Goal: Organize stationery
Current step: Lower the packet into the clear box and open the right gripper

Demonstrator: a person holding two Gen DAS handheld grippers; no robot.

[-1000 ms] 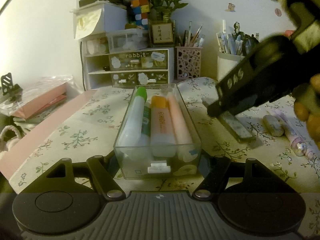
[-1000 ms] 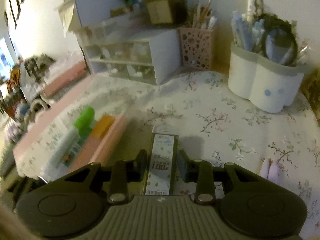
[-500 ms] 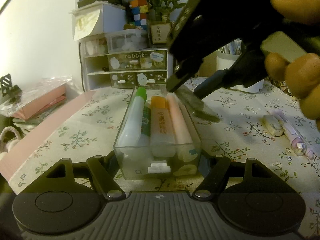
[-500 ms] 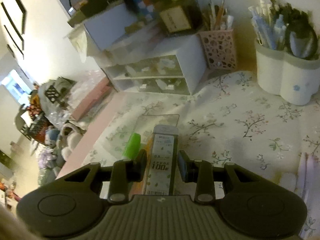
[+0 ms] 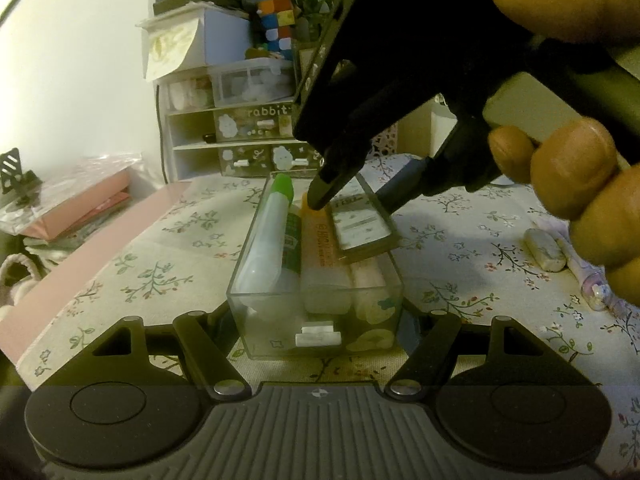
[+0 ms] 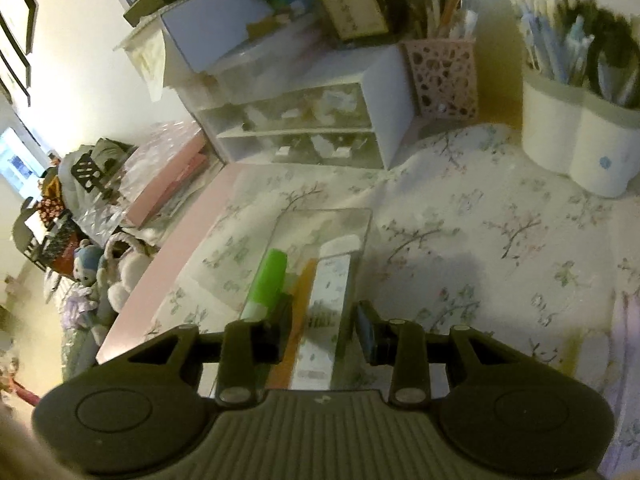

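A clear plastic box (image 5: 256, 280) stands on the floral cloth and holds a green-capped glue stick (image 5: 272, 220), an orange highlighter (image 5: 320, 248) and a pink one. My left gripper (image 5: 318, 322) is shut on the box's near end. A flat pencil-lead case (image 5: 362, 226) lies on top of the pens in the box. My right gripper (image 5: 356, 200) hangs open just above it, fingers apart on either side. In the right wrist view the lead case (image 6: 326, 308) lies loose between the open fingers of the right gripper (image 6: 326, 330), inside the box (image 6: 360, 224).
A white drawer unit (image 5: 240, 136) stands behind the box. A pink mesh pen cup (image 6: 444, 76) and a white pen holder (image 6: 576, 148) stand at the back right. An eraser (image 5: 544, 248) and a purple pen (image 5: 580, 268) lie to the right. A pink table edge (image 5: 80, 264) runs on the left.
My right gripper carried the lead case leftwards from the cloth to over the box, lowered it onto the pens and opened, letting it go. My left gripper has held the box still.
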